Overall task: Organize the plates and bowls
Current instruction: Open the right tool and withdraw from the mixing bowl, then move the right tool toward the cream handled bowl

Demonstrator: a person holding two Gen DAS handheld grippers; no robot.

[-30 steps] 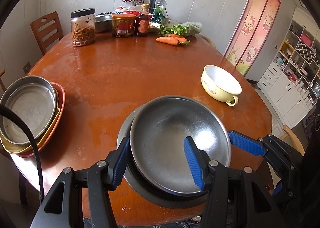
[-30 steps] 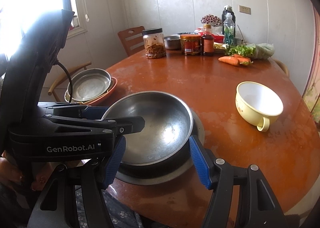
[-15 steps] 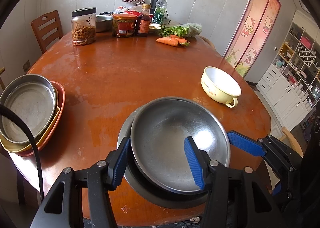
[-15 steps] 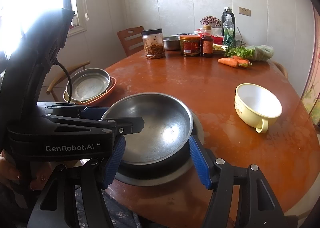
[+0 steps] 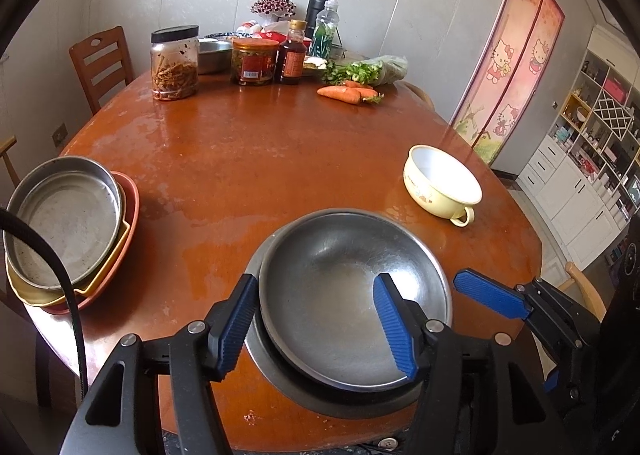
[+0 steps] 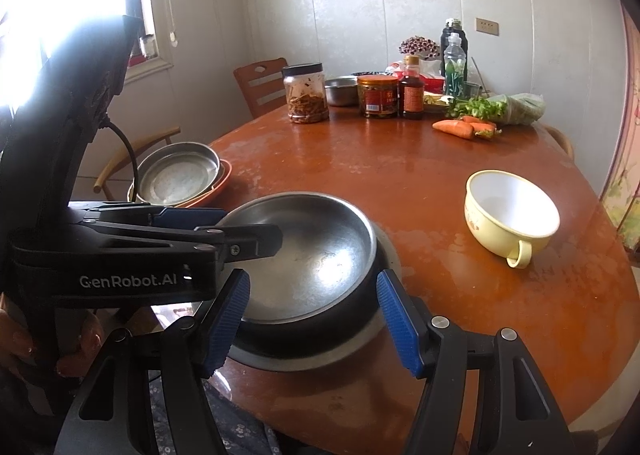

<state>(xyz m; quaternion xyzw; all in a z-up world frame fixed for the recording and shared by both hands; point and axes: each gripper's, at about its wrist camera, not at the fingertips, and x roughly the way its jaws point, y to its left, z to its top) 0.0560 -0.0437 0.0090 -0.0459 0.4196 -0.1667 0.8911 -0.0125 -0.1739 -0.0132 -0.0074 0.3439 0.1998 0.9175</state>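
A steel bowl sits nested in a wider steel dish at the table's near edge. My left gripper straddles the bowl's near-left rim, one finger outside and one inside. Its jaws are opening and the pads look just clear of the metal. My right gripper hovers open at the near-right side of the same stack, gripping nothing; one of its fingers shows beside the bowl. A cream bowl with a handle stands alone to the right.
A steel pan on yellow and red plates is stacked at the table's left edge. Jars, bottles, carrots and greens crowd the far side. Wooden chairs stand behind. A person's hand holds the left gripper.
The left gripper's fingers have spread slightly apart around the bowl's rim. The bowl stays nested in the dish, and the right gripper has kept still.
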